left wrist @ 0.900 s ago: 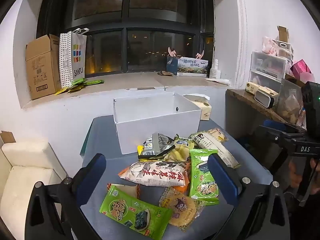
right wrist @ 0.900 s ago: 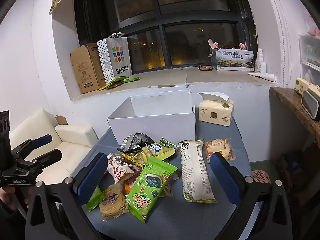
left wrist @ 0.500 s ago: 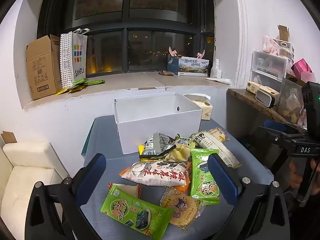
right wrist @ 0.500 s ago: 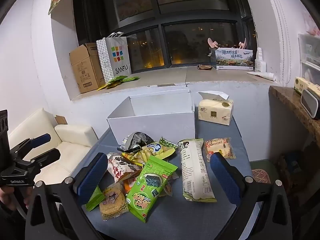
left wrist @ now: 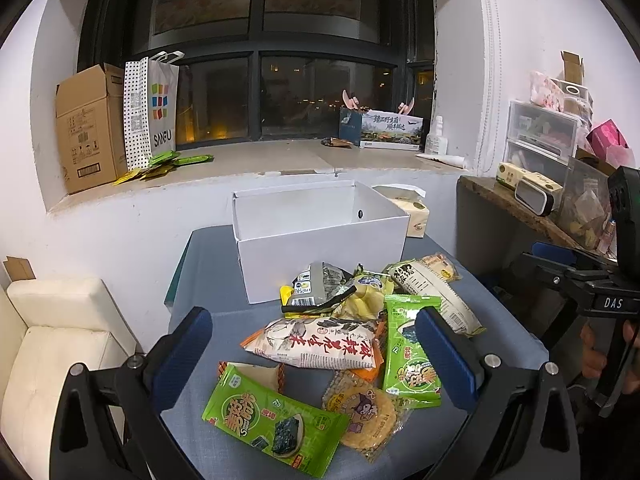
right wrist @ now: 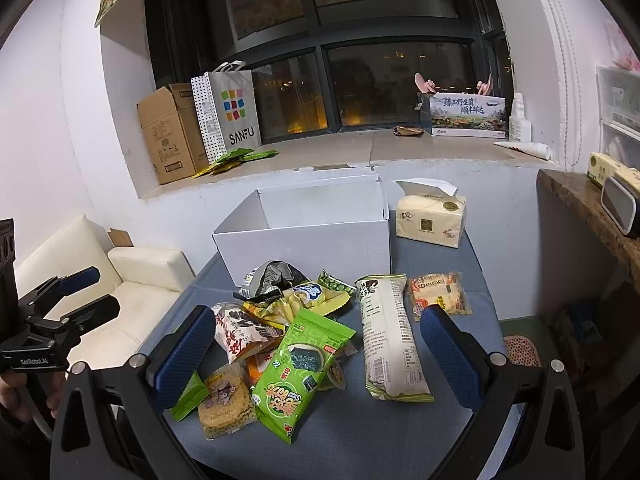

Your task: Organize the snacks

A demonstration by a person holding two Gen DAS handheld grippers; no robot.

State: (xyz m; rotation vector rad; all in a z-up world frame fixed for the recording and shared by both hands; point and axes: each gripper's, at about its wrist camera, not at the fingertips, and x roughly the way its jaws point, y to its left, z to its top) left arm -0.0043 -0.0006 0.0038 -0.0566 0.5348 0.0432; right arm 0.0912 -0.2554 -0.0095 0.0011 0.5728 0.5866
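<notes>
Left wrist view: the left gripper (left wrist: 312,350) hovers with fingers spread wide, empty, above a heap of crinkly snack packets (left wrist: 352,336) on the blue-grey desk (left wrist: 208,272). An open white cardboard box (left wrist: 320,256) stands just behind the heap. On the windowsill, a white paper bag (left wrist: 158,108) reads "SANFU".

Right wrist view: the right gripper (right wrist: 316,354) is likewise spread and empty. A beige tissue pack (right wrist: 430,220) sits beside the box.

White box (left wrist: 320,240) floor hidden behind its front wall. Orange packet (right wrist: 260,364) mostly buried under the green seaweed pack (right wrist: 298,364). Tissue pack (left wrist: 416,216) half hidden behind box. Person's hand (right wrist: 16,392) cut off at frame edge.
</notes>
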